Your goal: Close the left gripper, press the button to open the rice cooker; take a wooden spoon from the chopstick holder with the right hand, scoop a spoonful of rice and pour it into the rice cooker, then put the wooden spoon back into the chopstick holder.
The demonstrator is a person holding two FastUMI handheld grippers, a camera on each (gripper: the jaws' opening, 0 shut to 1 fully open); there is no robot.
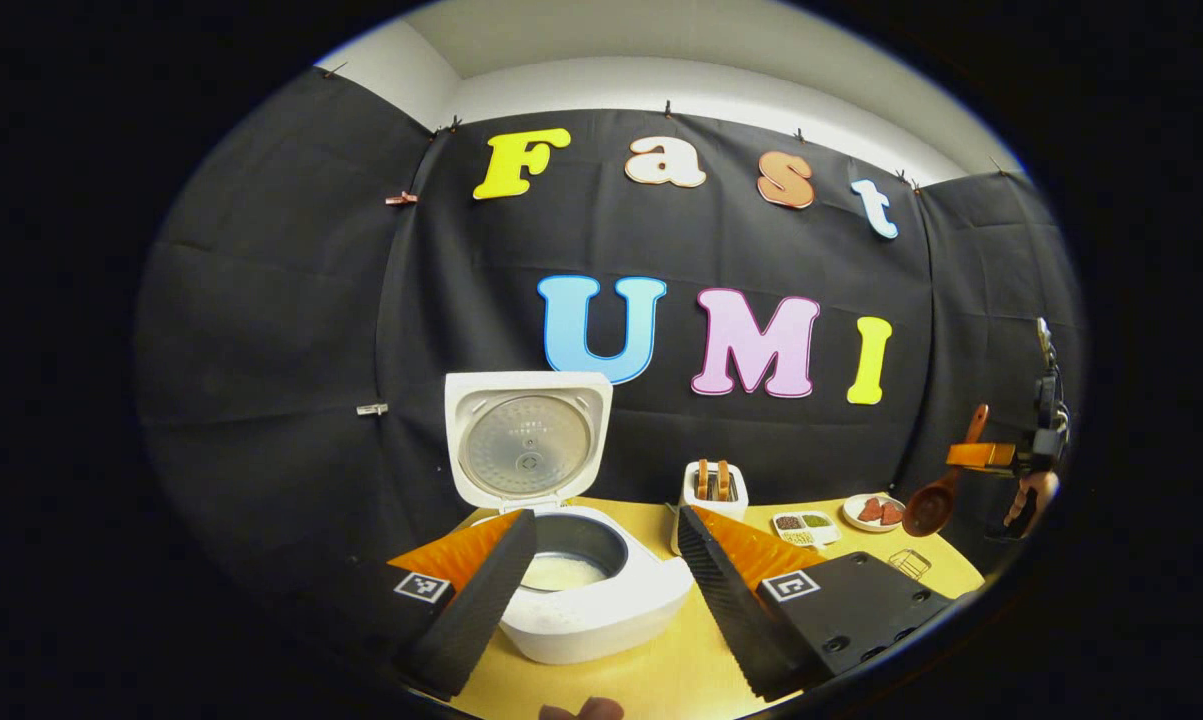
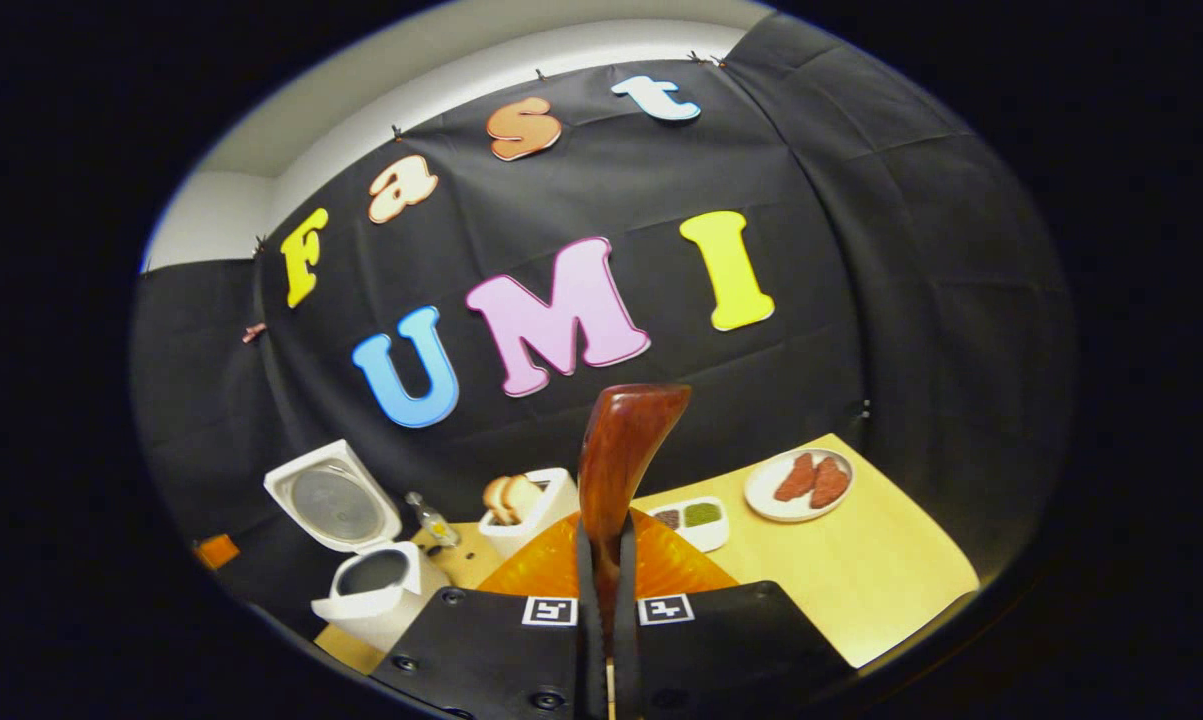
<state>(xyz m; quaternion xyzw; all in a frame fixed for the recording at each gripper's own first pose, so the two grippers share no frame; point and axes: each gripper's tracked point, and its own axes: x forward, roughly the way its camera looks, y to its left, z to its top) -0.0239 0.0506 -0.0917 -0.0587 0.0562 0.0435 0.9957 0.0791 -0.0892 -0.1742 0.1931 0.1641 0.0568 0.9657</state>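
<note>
The white rice cooker point(image 1: 601, 610) stands open on the table, its lid point(image 1: 528, 440) upright and pale rice in the pot. My left gripper point(image 1: 606, 520) is open, its fingers either side of the cooker's near rim, touching nothing. At the far right, the right gripper point(image 1: 1021, 458) holds a wooden spoon point(image 1: 936, 505) above the table, bowl tilted down to the left. In the right gripper view, my right gripper point(image 2: 606, 560) is shut on the wooden spoon point(image 2: 621, 450), which rises straight ahead. The rice cooker point(image 2: 371, 580) sits far to its left. Whether the spoon carries rice is hidden.
On the yellow table point(image 1: 661, 670) stand a white toaster with bread point(image 1: 714, 490), a divided dish of grains point(image 1: 804, 525), a plate with reddish pieces point(image 1: 873, 511) and a small wire rack point(image 1: 909, 563). A small bottle point(image 2: 429, 520) stands between cooker and toaster. Fingertips point(image 1: 581, 710) show at the bottom edge.
</note>
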